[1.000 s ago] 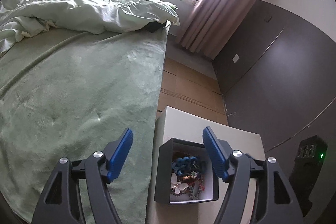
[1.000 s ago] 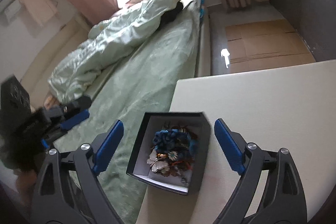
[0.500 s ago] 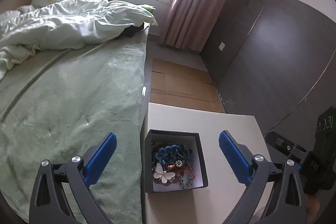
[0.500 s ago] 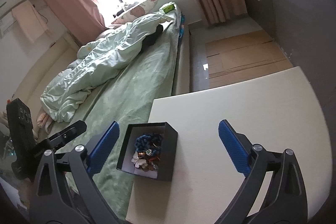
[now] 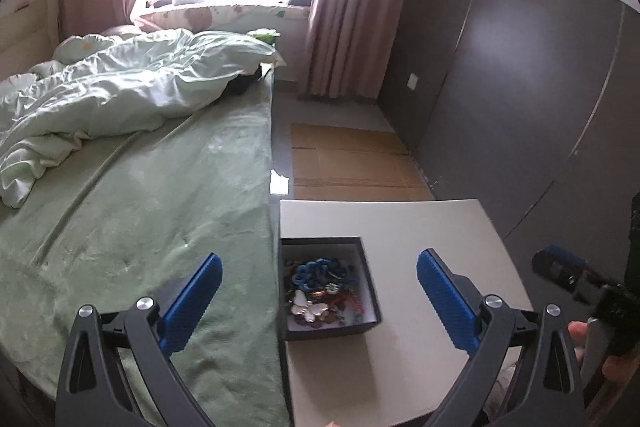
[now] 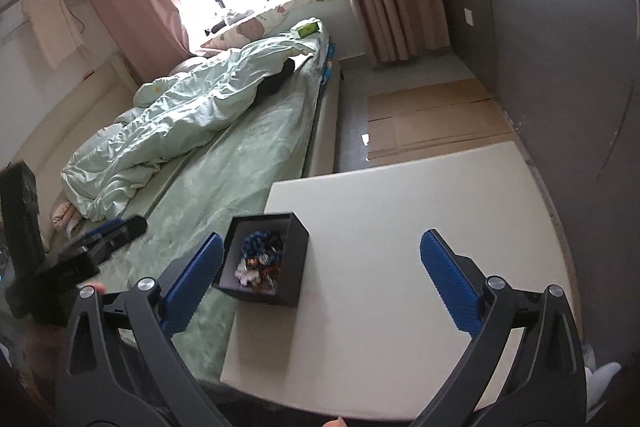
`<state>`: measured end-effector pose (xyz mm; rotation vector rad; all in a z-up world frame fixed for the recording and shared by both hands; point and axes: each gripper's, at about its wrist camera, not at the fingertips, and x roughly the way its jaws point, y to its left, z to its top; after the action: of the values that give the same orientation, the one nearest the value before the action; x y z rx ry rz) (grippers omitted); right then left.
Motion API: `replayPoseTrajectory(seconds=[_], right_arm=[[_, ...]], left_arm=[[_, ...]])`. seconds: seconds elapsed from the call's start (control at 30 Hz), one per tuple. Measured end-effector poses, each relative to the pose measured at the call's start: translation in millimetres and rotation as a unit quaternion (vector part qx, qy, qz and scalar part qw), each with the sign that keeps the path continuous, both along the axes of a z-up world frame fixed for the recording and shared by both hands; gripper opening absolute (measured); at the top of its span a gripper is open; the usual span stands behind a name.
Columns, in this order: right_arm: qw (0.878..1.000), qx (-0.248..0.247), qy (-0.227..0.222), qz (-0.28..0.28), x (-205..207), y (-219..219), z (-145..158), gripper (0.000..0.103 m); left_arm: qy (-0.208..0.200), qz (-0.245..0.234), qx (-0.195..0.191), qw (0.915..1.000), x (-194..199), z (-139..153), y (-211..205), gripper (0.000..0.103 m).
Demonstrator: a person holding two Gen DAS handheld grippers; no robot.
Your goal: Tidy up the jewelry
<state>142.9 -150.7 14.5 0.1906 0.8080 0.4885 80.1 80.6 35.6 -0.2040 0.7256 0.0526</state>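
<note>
A black open box (image 5: 360, 267) holds a heap of jewelry (image 5: 320, 291), with a blue beaded piece and a white butterfly piece on top. It stands at the left edge of a cream table (image 5: 420, 227). My left gripper (image 5: 318, 281) is open and empty, above and short of the box. In the right wrist view the box (image 6: 294, 259) with the jewelry (image 6: 258, 259) sits low left on the table (image 6: 420, 227). My right gripper (image 6: 318, 275) is open and empty, above the table, right of the box.
A bed with a green sheet (image 5: 132, 203) and a crumpled pale duvet (image 5: 108, 87) lies against the table's left side. Flat cardboard (image 5: 348, 159) lies on the floor beyond the table. A dark wardrobe wall (image 5: 520, 87) stands on the right.
Both grippers have pulled up and back from the box, so it looks smaller and more of the table shows. Both stay open. The box has not moved.
</note>
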Motion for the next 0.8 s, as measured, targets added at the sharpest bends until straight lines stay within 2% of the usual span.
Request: replayPoseTrajectory(seconds=[0.23, 0.37, 0.43, 0.57, 0.8], right_arm=[[1.000, -0.022, -0.004, -0.019, -28.2, -20.1, -2.5, 0.098], [1.000, -0.017, -0.008, -0.022, -44.7, -24.9, -5.4, 0.098], [1.000, 0.009, -0.003, -0.015, -52.1, -28.8, -8.5, 0.098], [1.000, 0.002, -0.014, -0.012, -55.7, -29.7, -6.9, 0.098], [1.000, -0.018, 0.003, -0.008, -51.9, -25.3, -17.8, 0.098]], left_arm=[[-0.006, -0.005, 0.019, 0.9998, -23.9, -9.4, -18.2, 0.095], [-0.021, 0.000, -0.007, 0.9997, -35.2, -12.9, -18.1, 0.095], [-0.032, -0.008, -0.010, 0.9994, -38.3, -13.2, -21.1, 0.095], [-0.039, -0.005, -0.009, 0.9992, -43.2, -15.6, -20.8, 0.095], [-0.031, -0.001, -0.007, 0.9995, -44.6, -23.2, -16.0, 0.095]])
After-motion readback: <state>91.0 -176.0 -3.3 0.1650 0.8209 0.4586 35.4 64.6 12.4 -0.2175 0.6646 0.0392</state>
